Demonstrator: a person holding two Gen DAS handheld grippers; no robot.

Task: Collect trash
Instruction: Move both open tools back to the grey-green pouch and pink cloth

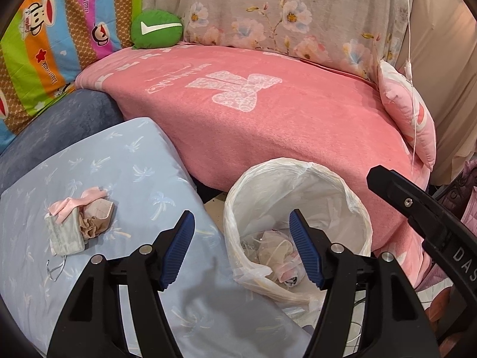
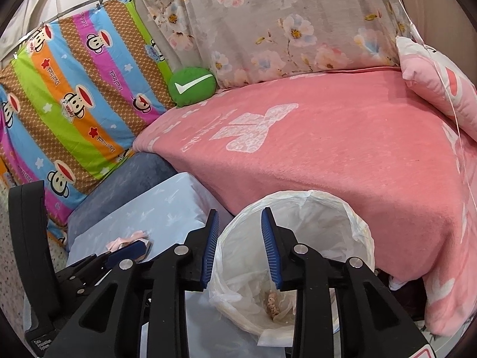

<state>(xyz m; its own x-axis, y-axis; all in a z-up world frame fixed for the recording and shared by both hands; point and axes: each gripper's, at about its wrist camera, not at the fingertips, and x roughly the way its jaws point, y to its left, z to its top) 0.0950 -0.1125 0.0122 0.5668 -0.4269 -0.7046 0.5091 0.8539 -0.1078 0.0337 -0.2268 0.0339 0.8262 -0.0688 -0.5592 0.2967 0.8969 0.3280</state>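
Lying limp on the blue pillow (image 1: pixel 89 179), the crumpled cloth bundle (image 1: pixel 79 223) looks light and soft; pinch its bunched middle. Both the left gripper (image 1: pixel 241 247) and right gripper (image 2: pixel 240 244) have jaws spread, holding nothing.

Hidden behind the right blue pad (image 1: pixel 305 252) in the left wrist view: part of the crumpled pink-and-clear rubbish (image 1: pixel 277 256) in the lined bin (image 1: pixel 351 203). Too small to name in the right wrist view: a brownish scrap (image 2: pixel 272 302) at the bin's bottom. Mostly covered there by the left gripper (image 2: pixel 131 249): the pink and beige bundle (image 2: pixel 128 235) on the pale blue cushion (image 2: pixel 167 208). Cut off by the fisheye edge: monkey-print quilt (image 1: pixel 44 44), small pink pillow (image 2: pixel 441 86).
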